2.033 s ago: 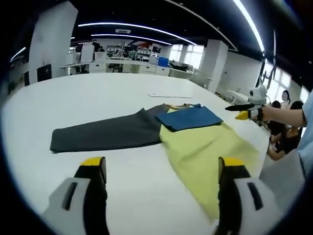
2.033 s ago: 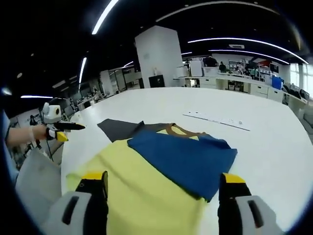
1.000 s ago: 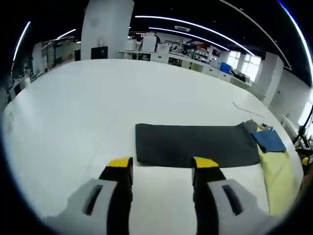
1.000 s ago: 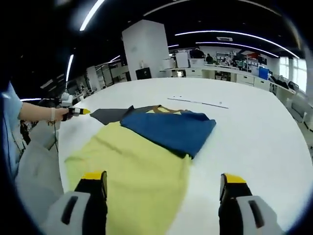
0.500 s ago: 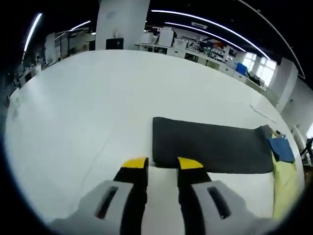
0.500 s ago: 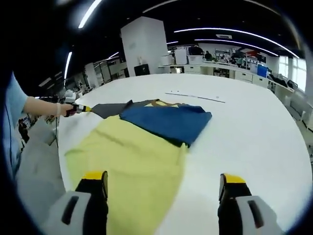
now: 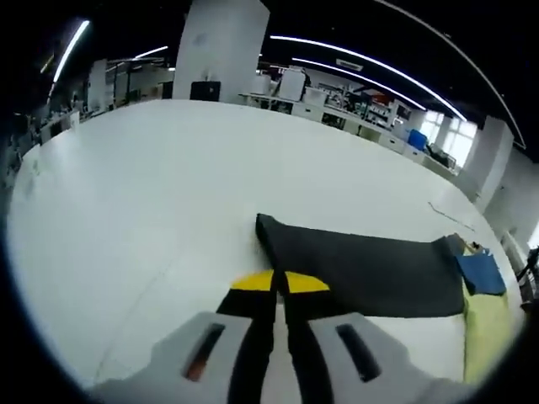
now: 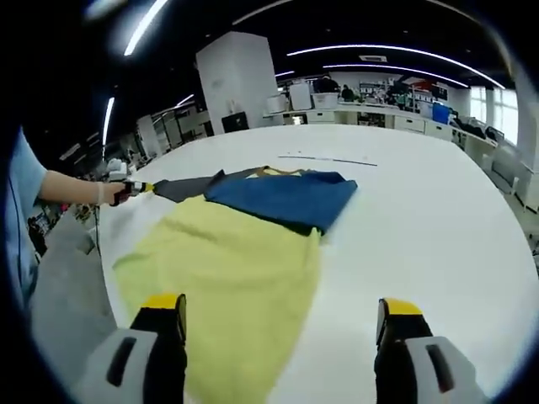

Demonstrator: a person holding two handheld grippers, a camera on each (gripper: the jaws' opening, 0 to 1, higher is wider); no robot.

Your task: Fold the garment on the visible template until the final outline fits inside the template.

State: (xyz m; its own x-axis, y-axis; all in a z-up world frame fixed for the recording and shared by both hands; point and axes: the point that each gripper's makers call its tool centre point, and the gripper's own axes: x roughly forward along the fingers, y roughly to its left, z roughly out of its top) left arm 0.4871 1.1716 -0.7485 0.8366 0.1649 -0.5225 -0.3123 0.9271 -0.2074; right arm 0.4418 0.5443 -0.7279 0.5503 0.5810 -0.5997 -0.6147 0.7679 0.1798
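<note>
While the garment [image 7: 362, 265] lies flat on the white table [image 7: 152, 185], the left gripper [image 7: 280, 282] pinches its dark sleeve [image 7: 337, 261] at the near edge.

Seen in the left gripper view, the garment's long axis runs from the charcoal sleeve's free end, just ahead of the gripper, away to the right, where the blue sleeve [image 7: 482, 272] and the yellow body [image 7: 480, 324] lie. That gripper's yellow-tipped jaws are pressed nearly together on the sleeve's edge near its corner. In the right gripper view the yellow body [image 8: 227, 269] spreads toward the camera, the blue sleeve [image 8: 282, 200] folded across its far part. The right gripper [image 8: 278, 316] hangs with its jaws spread wide, one tip over the yellow cloth, gripping nothing. At the left of that view, the left gripper [image 8: 135, 188] meets the dark sleeve [image 8: 189, 185].
</note>
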